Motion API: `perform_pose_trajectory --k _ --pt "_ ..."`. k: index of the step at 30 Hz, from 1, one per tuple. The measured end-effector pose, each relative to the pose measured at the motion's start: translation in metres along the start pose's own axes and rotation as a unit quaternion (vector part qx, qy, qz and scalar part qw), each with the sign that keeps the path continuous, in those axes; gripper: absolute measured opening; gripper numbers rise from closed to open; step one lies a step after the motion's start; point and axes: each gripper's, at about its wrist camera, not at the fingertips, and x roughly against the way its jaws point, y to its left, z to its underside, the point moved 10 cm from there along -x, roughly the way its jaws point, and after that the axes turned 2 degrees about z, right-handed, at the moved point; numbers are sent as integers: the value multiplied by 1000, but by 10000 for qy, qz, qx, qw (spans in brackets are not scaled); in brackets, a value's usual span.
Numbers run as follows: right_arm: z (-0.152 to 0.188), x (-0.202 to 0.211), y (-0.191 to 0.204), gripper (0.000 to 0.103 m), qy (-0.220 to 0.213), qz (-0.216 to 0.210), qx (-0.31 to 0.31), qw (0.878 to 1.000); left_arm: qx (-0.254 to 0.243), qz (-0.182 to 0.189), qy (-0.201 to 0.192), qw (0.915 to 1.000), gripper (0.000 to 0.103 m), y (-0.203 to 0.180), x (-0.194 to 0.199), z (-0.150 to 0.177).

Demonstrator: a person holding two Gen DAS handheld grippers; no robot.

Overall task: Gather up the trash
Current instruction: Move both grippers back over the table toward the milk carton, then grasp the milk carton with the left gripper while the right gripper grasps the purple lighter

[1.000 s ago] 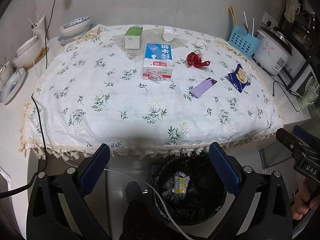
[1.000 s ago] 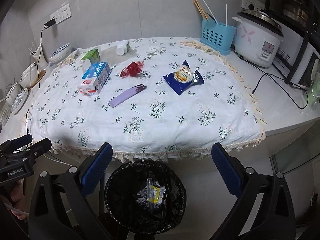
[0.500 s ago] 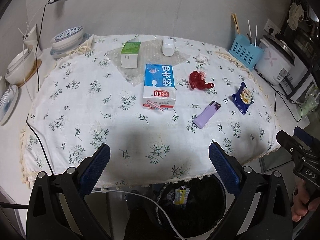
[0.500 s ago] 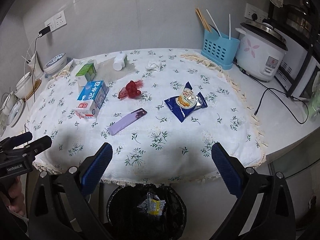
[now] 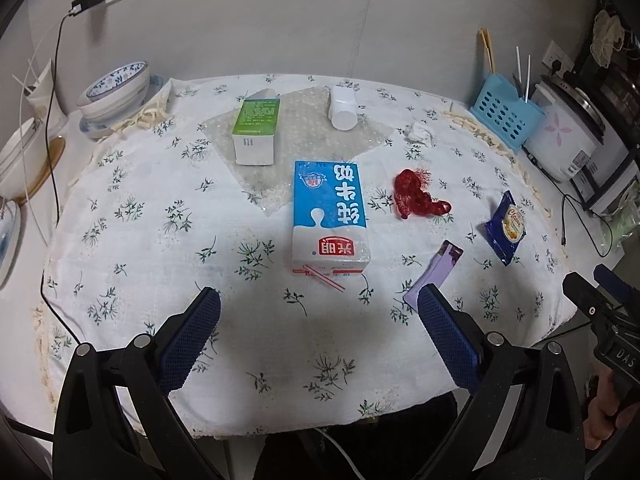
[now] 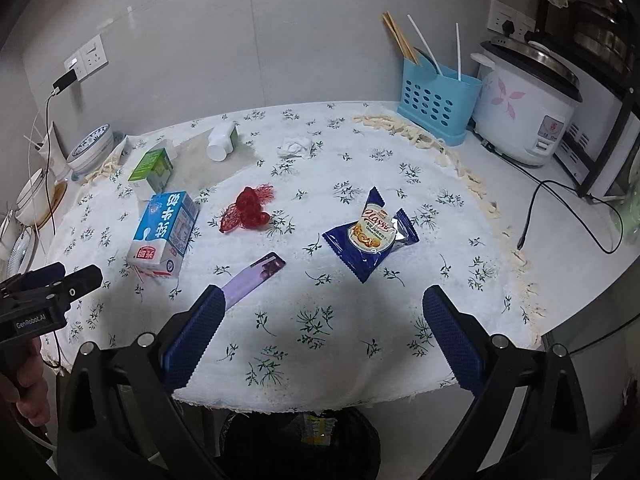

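The milk carton (image 5: 330, 216) was seen lying flat on the flowered tablecloth (image 5: 132, 248), its long axis running from the near edge toward the wall, its red-labelled end turned to the near edge, a straw taped across that end. Just right of the carton a red net bag (image 5: 416, 198) was crumpled. To the right of the carton and nearer the table's front edge, a purple wrapper (image 6: 254, 276) was laid slantwise, its dark end pointing up and to the right. Further right of the carton a blue snack packet (image 6: 370, 236) was spread flat. Behind the carton, a green box (image 5: 256, 130) and a toppled white bottle (image 5: 342, 108) were set on a clear sheet, with a wad of tissue (image 6: 296, 147) off to the right of them.

The left gripper (image 5: 319, 332) was held above the cloth in front of the carton, jaws spread wide, nothing between them. The right gripper (image 6: 320, 332) was poised likewise, released and empty, in front of the snack packet; a hand (image 5: 602, 416) was glimpsed on its grip.

Under the table's front edge, a black-lined bin (image 6: 300, 446) with scraps inside was partly shown. Far right of the carton, a blue utensil basket (image 6: 438, 102) and a rice cooker (image 6: 528, 114) were ranged against the grey wall; far left, bowls (image 5: 114, 92) were stacked.
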Motion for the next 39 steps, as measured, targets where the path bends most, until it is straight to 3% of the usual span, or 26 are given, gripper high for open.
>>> perform_pose_trajectory --k 15,29,33,39 --pt "-2 -69 20 94 616 -3 -74 9981 -90 -23 438 9990 96 12 -74 -32" --pt "12 -119 68 71 1319 -119 27 9912 -193 84 670 9975 92 5 -111 -43" --pt "16 -124 73 63 1437 -141 -16 9895 -220 108 725 9971 83 1 -115 -44" --pt "21 -132 75 49 1578 -169 -137 9872 -232 108 769 9967 78 -2 -120 -44"
